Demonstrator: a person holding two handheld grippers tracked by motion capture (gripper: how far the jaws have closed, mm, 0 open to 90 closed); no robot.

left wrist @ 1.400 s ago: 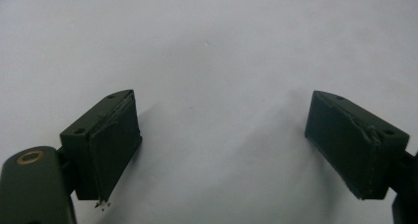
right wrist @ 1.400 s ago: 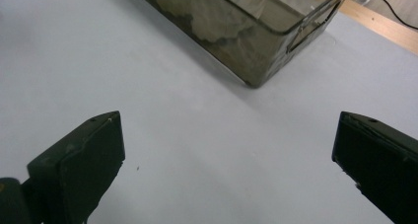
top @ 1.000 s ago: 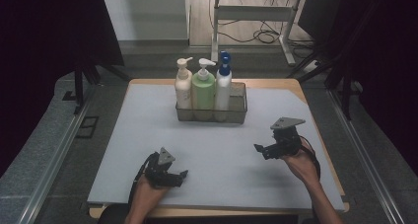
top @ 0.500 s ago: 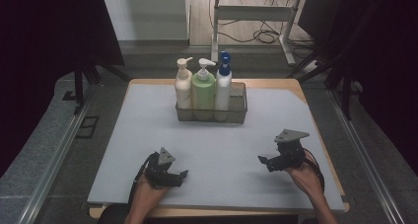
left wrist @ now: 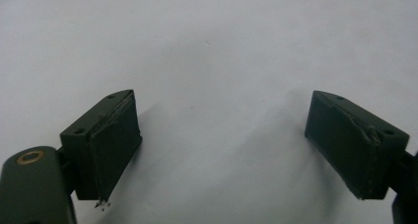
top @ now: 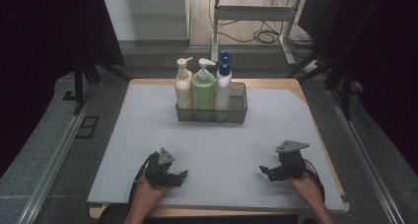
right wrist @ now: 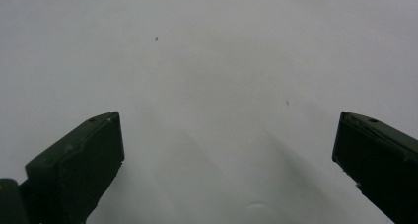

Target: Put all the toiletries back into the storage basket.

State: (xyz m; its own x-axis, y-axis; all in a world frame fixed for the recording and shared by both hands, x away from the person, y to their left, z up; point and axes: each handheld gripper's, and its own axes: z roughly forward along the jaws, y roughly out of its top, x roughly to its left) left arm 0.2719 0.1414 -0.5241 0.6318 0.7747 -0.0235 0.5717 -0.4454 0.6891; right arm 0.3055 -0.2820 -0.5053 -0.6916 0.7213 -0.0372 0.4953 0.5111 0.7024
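Observation:
Three pump bottles stand upright side by side in a dark wire basket [top: 237,116] at the far middle of the table: a cream bottle [top: 183,87], a green bottle [top: 203,89] and a white bottle with a blue pump [top: 223,86]. My left gripper [top: 181,176] rests low near the front left of the pale mat, jaws pointing right. The left gripper view has the left gripper [left wrist: 222,150] open over bare mat. My right gripper [top: 264,172] sits near the front right, jaws pointing left. In its own view the right gripper [right wrist: 226,160] stands wide open, nothing between the jaws.
The pale grey mat [top: 148,130] covers most of the wooden table [top: 291,84]. Metal rails [top: 59,150] run along both sides. Beyond the table stands a frame with cables [top: 266,35] on the floor.
My right gripper has come down and toward the front edge of the table, settling close to the mat. The left gripper has stayed put.

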